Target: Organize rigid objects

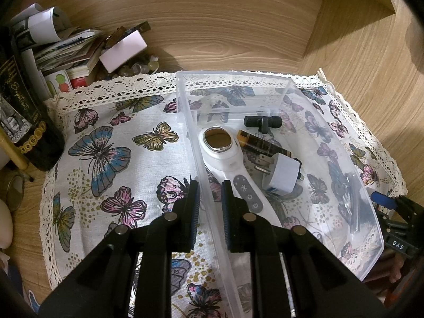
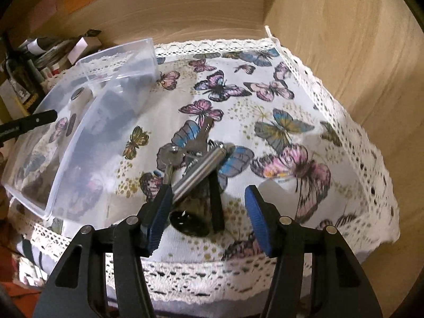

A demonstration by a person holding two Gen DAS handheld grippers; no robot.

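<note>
A clear plastic bin sits on a butterfly-print cloth. It holds a white handheld device, a white plug adapter, a dark tube and a small black clip microphone. My left gripper has its two fingers either side of the bin's left wall, narrowly apart. In the right wrist view, a bunch of keys with a metal cylinder lies on the cloth to the right of the bin. My right gripper is open just short of the cylinder, above a dark round object.
A dark bottle, stacked papers and small boxes crowd the back left. Wooden walls close the back and right. The cloth has a lace edge. The right gripper's tip shows at the left view's right edge.
</note>
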